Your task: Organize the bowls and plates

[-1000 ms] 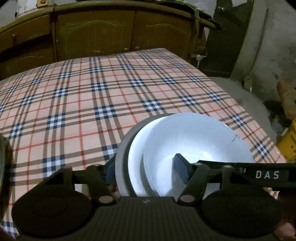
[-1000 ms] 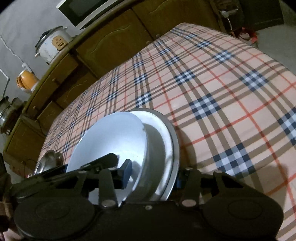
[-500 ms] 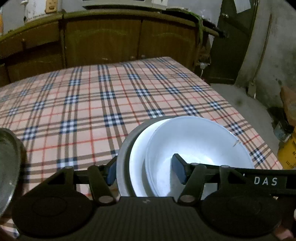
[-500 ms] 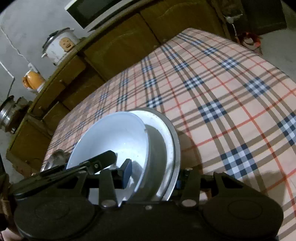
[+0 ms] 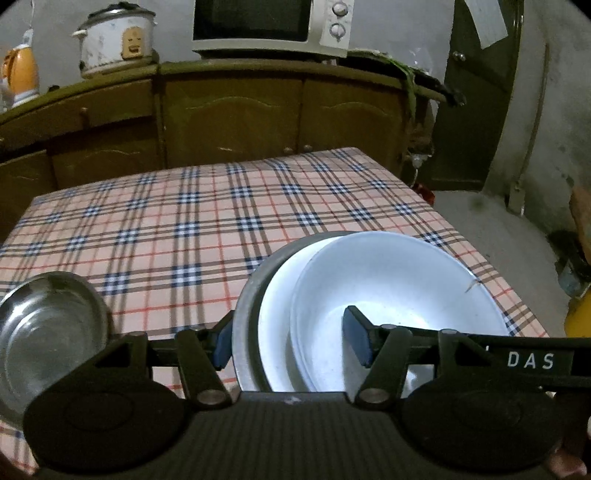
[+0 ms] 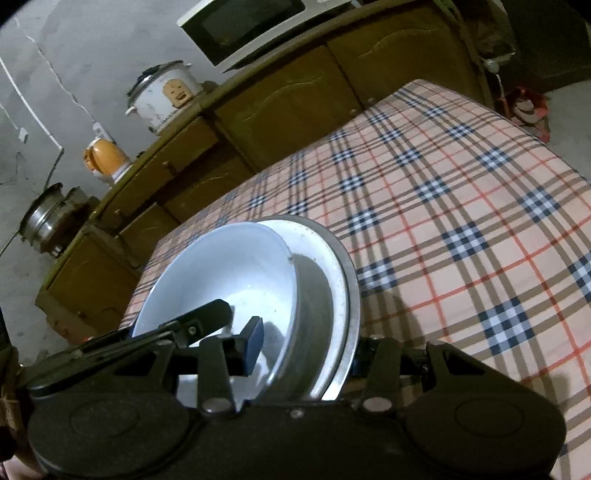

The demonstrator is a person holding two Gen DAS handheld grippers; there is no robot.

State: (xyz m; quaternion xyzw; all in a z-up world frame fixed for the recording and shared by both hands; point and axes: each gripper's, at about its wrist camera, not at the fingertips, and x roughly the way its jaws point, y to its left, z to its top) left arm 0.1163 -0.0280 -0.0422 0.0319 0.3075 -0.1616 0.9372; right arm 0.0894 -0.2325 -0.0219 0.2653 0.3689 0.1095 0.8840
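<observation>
A stack of a white bowl (image 5: 399, 280) nested in a white plate (image 5: 275, 317) and a metal plate (image 5: 245, 306) is held tilted above the plaid table (image 5: 184, 229). My left gripper (image 5: 288, 343) is shut on one side of the stack, one finger inside the bowl, one behind the metal plate. My right gripper (image 6: 306, 347) is shut on the opposite side of the stack, where the white bowl (image 6: 229, 280) and the metal plate (image 6: 351, 295) show. The other gripper's finger reaches into the bowl in each view.
A steel bowl (image 5: 44, 325) sits on the table at the near left. A wooden cabinet (image 5: 229, 114) stands behind the table with a microwave (image 5: 269, 26), a rice cooker (image 5: 114, 40) and an orange kettle (image 5: 20, 74). The table's right edge drops to the floor (image 5: 491, 229).
Both grippers have risen with the stack, and the views tilt up. The steel bowl has come into the left wrist view, and the countertop appliances now show.
</observation>
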